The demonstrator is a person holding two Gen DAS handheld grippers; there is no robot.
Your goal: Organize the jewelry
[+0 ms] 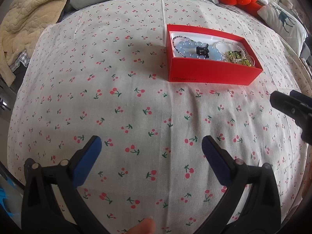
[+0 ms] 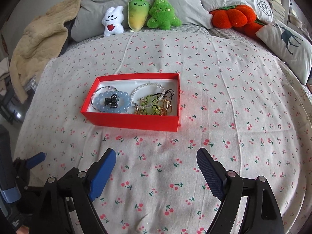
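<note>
Both hand-held grippers hover over the bed, jaws apart, empty.
Left hand-held gripper [image 1: 151, 146] and right hand-held gripper [image 2: 156, 158] face the red box [image 2: 136, 121] holding a blue bead bracelet [image 2: 124, 105].

A bed [image 2: 224, 89] carries everything, spread with a pale sheet [image 1: 136, 101] printed with small red cherries. A red box [image 2: 134, 120] sits directly on the sheet near the middle. Along the far edge, a white plush [image 2: 112, 22], a yellow-green plush [image 2: 136, 13] and a green tree plush [image 2: 162, 13] lean against a grey pillow [image 2: 101, 0]. An orange pumpkin plush [image 2: 232, 16] lies to the right beside a deer-print cushion [image 2: 286, 42]. A beige blanket [image 2: 39, 37] is heaped at the left edge.
</note>
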